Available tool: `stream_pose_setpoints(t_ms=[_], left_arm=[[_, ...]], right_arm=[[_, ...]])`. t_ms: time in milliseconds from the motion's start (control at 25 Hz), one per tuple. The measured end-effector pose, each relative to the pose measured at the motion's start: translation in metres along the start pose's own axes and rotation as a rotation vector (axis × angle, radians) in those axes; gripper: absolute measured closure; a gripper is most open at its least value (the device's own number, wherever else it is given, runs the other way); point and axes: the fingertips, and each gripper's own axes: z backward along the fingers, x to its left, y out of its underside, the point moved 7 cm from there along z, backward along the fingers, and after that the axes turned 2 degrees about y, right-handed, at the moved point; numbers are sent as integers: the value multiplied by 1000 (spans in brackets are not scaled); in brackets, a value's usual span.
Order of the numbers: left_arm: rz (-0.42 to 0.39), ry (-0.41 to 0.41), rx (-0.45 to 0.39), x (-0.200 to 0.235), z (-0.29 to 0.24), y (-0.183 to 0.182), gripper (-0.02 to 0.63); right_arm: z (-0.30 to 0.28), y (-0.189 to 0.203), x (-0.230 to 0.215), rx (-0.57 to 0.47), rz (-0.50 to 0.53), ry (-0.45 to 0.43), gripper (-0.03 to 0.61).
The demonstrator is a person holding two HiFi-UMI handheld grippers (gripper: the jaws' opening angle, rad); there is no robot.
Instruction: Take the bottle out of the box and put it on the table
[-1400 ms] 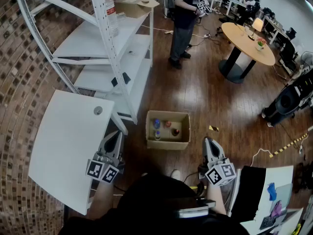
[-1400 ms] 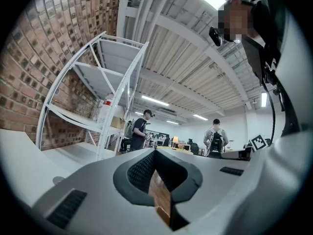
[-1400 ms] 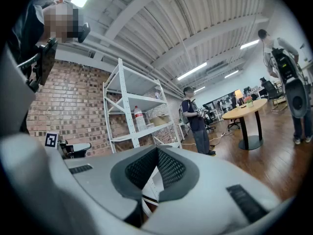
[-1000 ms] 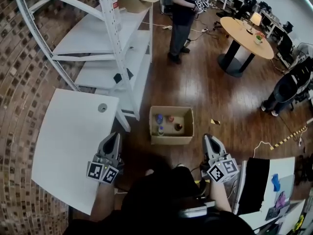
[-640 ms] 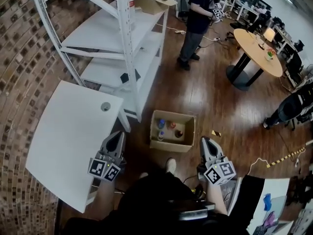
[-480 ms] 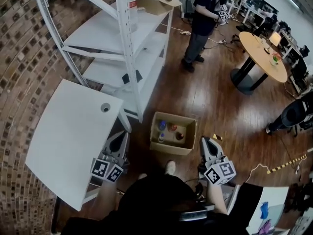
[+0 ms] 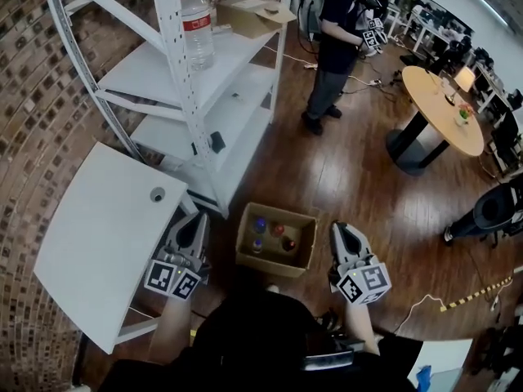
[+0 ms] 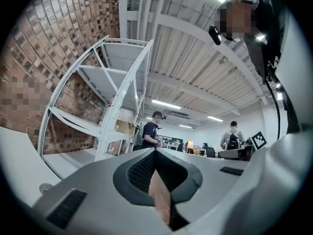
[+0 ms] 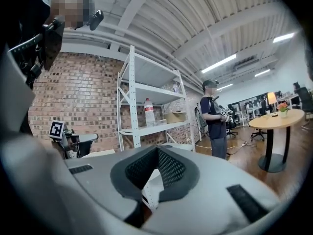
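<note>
While both pairs of fingers are pressed together with nothing between them, neither the left gripper nor the right gripper can take anything. Between the two sets of fingertips, lower down on the floor, stands the open box. The bottle stands upright inside it, nearer the left fingers, close beside other small items. Outboard of the left fingers lies the white table. Likely fault: descending with jaws unopened would tip the bottle or push its neighbours. A jaw may also catch the box wall.
</note>
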Motion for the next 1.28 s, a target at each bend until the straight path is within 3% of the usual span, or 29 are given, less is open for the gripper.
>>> stream_pose_setpoints(t_ms=[240, 440, 680, 840, 1000, 1160, 1280], left_arm=[[-6, -24, 21, -25, -31, 14, 617], [0, -56, 74, -26, -42, 20, 617], [21, 11, 57, -16, -52, 11, 617], [-19, 14, 60, -7, -56, 0, 617], [1, 27, 73, -3, -57, -4, 617], [-2, -75, 178, 16, -48, 10, 617], [58, -85, 195, 27, -37, 21, 617]], right_arm=[[4, -3, -44, -7, -35, 23, 574], [1, 0, -50, -20, -57, -12, 574], [5, 5, -64, -28, -82, 97, 574], [-1, 5, -59, -17, -79, 112, 574], [-19, 1, -48, -18, -64, 100, 574], [-38, 3, -33, -41, -54, 110, 574], [-52, 18, -24, 7, -62, 87, 574]])
